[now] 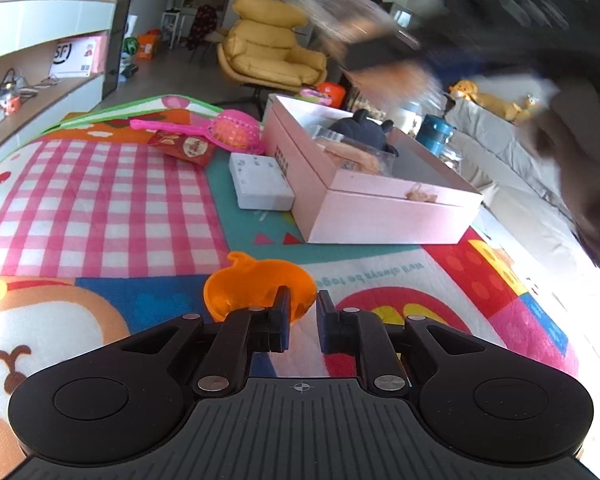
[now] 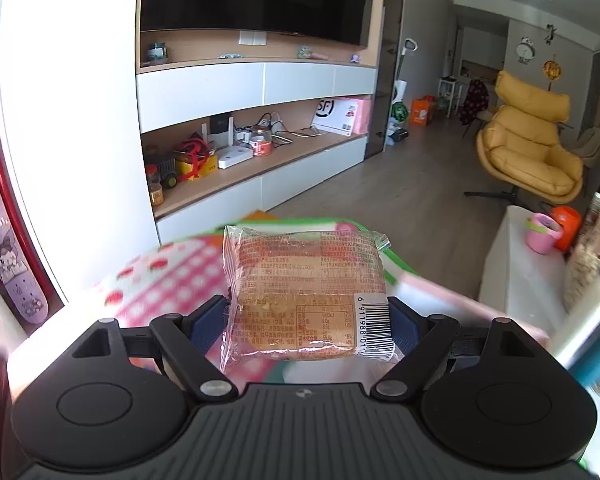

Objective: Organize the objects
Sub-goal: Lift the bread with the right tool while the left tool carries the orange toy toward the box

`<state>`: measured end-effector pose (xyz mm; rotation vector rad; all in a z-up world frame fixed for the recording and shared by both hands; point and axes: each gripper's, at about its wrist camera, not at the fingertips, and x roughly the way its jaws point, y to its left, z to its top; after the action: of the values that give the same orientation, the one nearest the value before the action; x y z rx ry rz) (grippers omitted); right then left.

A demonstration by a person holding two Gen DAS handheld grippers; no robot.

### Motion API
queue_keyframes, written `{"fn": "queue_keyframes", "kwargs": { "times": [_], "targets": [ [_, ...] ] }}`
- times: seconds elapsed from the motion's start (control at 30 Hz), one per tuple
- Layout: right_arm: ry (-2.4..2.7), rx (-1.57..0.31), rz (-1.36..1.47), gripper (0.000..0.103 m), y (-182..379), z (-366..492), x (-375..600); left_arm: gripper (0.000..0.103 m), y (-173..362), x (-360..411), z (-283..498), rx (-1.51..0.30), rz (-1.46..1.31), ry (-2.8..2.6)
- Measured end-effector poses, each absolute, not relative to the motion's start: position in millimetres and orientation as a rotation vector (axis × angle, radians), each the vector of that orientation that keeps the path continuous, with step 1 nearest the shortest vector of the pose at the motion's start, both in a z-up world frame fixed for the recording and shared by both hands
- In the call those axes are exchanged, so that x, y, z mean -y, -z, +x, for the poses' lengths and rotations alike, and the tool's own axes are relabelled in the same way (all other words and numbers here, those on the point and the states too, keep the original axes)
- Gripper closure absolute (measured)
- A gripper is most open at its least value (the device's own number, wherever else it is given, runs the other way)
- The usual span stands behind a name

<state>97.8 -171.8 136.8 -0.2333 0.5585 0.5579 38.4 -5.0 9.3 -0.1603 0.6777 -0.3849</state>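
Observation:
My left gripper (image 1: pixel 303 312) hovers low over the colourful play mat (image 1: pixel 100 208), jaws a narrow gap apart and empty. An orange pumpkin-shaped plastic dish (image 1: pixel 256 292) lies just ahead of its left finger. A pink open box (image 1: pixel 372 208) stands further ahead with a dark plush toy (image 1: pixel 360 130) and packets inside. A white flat box (image 1: pixel 260 180), a pink strainer (image 1: pixel 228 132) and a red snack packet (image 1: pixel 184 148) lie left of it. My right gripper (image 2: pixel 308 320) is shut on a clear-wrapped bread packet (image 2: pixel 304 292), held above the mat; it shows blurred in the left wrist view.
A grey sofa (image 1: pixel 520 184) with a yellow plush and a teal bottle (image 1: pixel 434 134) lies right of the mat. A yellow armchair (image 2: pixel 528 144) stands on the wooden floor. A TV wall unit (image 2: pixel 252 120) with cluttered shelves is on the left.

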Motion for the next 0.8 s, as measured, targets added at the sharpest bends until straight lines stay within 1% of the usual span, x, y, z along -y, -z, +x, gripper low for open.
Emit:
{"fn": "queue_keyframes", "kwargs": {
  "times": [0.13, 0.2, 0.27, 0.37, 0.43, 0.53, 0.6, 0.63, 0.7, 0.8],
  "targets": [
    [-0.463, -0.589, -0.230, 0.019, -105, 63, 220, 0.087, -10, 16, 31, -0.691, -0.142, 0.391],
    [-0.417, -0.648, -0.220, 0.019, -81, 55, 238, 0.087, -11, 22, 29, -0.698, -0.134, 0.397],
    [-0.392, -0.701, -0.195, 0.019, -63, 49, 251, 0.088, -13, 27, 27, -0.704, -0.133, 0.413],
    [-0.363, -0.724, -0.174, 0.019, -43, 39, 261, 0.089, -16, 36, 22, -0.713, -0.142, 0.514],
    [-0.358, -0.734, -0.146, 0.017, -33, 34, 267, 0.089, -21, 44, 13, -0.688, -0.110, 0.567],
    [-0.350, -0.717, -0.134, 0.012, -27, 28, 272, 0.088, -34, 51, -5, -0.590, -0.004, 0.536],
    [-0.340, -0.702, -0.137, 0.007, -23, 25, 271, 0.088, -41, 46, -8, -0.561, 0.005, 0.499],
    [-0.336, -0.694, -0.140, 0.005, -21, 24, 270, 0.088, -43, 41, -8, -0.556, -0.012, 0.470],
    [-0.330, -0.685, -0.147, 0.004, -17, 22, 269, 0.088, -45, 30, -4, -0.560, -0.043, 0.407],
    [-0.323, -0.677, -0.159, 0.000, -11, 20, 266, 0.087, -40, 16, 9, -0.609, -0.084, 0.323]
  ]
}}
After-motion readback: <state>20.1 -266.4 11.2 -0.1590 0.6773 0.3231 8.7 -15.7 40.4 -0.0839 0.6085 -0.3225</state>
